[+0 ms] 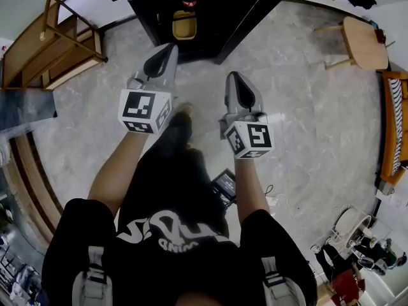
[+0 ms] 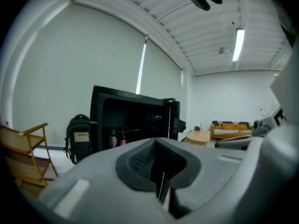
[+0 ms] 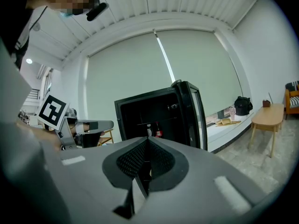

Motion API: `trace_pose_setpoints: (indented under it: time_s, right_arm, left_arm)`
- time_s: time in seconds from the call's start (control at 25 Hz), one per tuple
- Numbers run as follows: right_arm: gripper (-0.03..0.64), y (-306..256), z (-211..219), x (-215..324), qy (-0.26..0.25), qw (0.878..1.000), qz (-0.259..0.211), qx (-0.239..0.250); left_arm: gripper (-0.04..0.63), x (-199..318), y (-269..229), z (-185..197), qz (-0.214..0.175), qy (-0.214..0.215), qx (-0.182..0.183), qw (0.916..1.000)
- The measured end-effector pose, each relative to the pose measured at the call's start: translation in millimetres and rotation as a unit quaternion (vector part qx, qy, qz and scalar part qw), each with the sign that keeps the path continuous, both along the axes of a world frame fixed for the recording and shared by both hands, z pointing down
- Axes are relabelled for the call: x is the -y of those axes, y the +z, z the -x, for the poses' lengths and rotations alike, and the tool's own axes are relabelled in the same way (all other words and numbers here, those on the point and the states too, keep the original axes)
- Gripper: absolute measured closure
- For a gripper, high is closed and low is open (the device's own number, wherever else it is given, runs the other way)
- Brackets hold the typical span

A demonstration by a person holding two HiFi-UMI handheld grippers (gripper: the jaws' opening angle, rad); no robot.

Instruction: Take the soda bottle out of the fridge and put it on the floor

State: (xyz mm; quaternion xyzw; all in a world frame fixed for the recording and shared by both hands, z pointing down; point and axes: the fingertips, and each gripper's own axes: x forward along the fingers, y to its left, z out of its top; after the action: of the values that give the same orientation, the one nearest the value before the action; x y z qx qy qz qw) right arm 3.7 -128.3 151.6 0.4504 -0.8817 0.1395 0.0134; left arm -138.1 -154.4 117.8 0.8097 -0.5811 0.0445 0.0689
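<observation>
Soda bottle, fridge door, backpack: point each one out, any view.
soda bottle [image 3: 158, 133]: right gripper view, on its red label.
fridge door [image 3: 195, 120]: right gripper view, mid-height on the open door.
backpack [image 2: 81, 137]: left gripper view, on its front label patch.

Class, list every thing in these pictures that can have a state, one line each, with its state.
fridge: door swung open.
soda bottle: upright inside the fridge, not yet taken out.
left gripper: jaws shut, nothing between them.
right gripper: jaws shut, nothing between them.
ceiling light: on.
</observation>
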Motion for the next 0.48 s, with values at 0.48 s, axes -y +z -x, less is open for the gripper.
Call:
trace_pose_setpoints:
  time_s: [0.48]
  right_arm:
    - [0.617, 62.8, 19.3, 43.3, -0.001, 1.000, -0.017, 0.014]
  left_arm:
    - [0.592, 48.4, 77.4, 16.4, -0.002, -0.031, 0.000, 0.9995]
